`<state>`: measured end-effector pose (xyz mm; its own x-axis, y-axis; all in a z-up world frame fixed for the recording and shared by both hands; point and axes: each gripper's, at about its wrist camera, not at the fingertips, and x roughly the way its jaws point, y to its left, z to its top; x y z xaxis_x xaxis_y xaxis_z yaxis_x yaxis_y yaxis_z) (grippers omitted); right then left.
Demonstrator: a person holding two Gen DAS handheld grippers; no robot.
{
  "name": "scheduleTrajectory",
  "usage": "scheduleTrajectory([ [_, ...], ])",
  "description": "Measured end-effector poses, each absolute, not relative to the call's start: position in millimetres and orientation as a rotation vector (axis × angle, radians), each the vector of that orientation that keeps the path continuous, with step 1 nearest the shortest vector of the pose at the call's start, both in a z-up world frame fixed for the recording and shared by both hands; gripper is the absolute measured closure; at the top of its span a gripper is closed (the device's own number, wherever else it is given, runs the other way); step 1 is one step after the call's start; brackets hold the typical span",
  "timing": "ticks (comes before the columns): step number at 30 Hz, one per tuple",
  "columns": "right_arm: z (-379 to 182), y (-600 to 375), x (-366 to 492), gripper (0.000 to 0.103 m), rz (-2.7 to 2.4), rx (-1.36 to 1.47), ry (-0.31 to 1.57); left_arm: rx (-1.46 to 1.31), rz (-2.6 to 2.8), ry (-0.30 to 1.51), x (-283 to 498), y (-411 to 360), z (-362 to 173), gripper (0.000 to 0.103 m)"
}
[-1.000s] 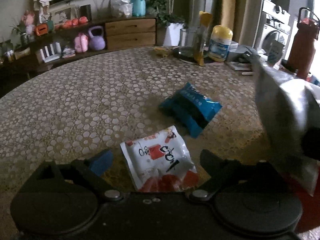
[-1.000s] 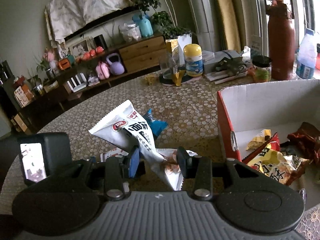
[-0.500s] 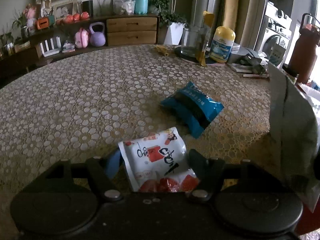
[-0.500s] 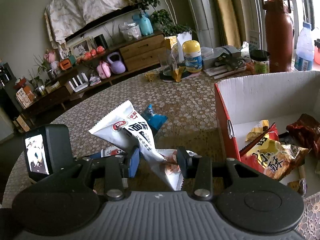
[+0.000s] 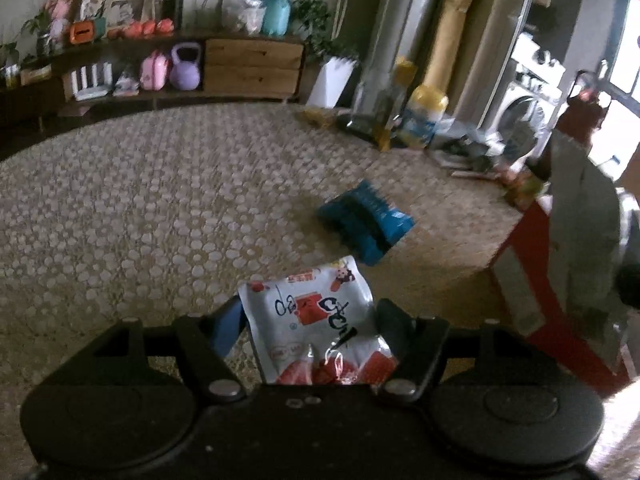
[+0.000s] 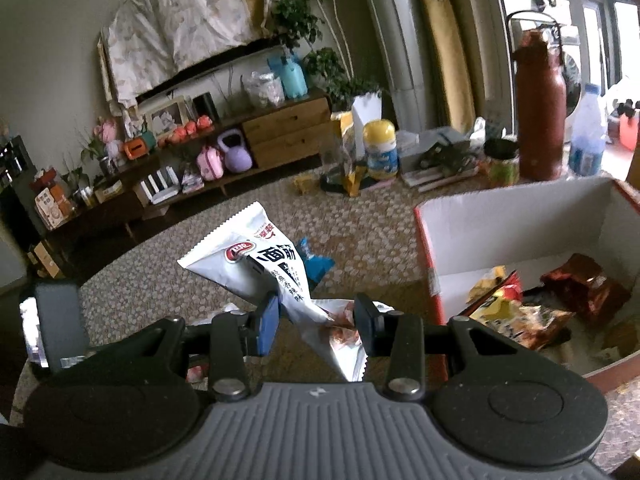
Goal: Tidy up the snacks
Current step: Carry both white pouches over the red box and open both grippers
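My left gripper point(image 5: 308, 320) is shut on a white and red snack packet point(image 5: 316, 328) and holds it above the table. A blue snack bag point(image 5: 364, 224) lies on the table beyond it; it also shows in the right wrist view point(image 6: 314, 262). My right gripper point(image 6: 316, 316) is shut on a white snack bag point(image 6: 264, 268) with red logo and black characters, held up left of the red and white box point(image 6: 520, 216). The box holds several snack bags point(image 6: 528, 312). The held white bag shows at the right edge of the left wrist view point(image 5: 580, 232).
The table has a lace-pattern cloth point(image 5: 160, 200). At its far side stand a yellow-lidded tub point(image 6: 380, 148), a tall brown flask point(image 6: 540, 108), a water bottle point(image 6: 588, 136), a jar point(image 6: 500, 160) and papers. A shelf unit with toys point(image 6: 224, 156) lines the wall.
My left gripper closed on the white and red packet and lifted it, swinging right so the box edge comes into view. My right gripper rose a little with its white bag.
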<state>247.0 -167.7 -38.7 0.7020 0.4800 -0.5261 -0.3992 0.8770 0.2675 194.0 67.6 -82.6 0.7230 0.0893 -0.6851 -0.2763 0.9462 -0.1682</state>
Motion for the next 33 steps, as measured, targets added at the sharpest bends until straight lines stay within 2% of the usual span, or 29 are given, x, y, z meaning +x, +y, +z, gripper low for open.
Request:
scheduleTrajectory([
  [9, -19.8, -215.3, 243.7, 0.063, 0.407, 0.171, 0.569, -0.204, 0.054, 0.617, 179.4, 14.2, -20.2, 0.033],
  [15, -12.6, -256.0, 246.7, 0.063, 0.341, 0.198, 0.54, -0.155, -0.055, 0.571, 185.5, -36.3, 1.6, 0.033],
  [33, -29.6, -360.3, 295.7, 0.063, 0.125, 0.236, 0.539, -0.03, -0.23, 0.586, 246.3, -151.9, -1.8, 0.034],
])
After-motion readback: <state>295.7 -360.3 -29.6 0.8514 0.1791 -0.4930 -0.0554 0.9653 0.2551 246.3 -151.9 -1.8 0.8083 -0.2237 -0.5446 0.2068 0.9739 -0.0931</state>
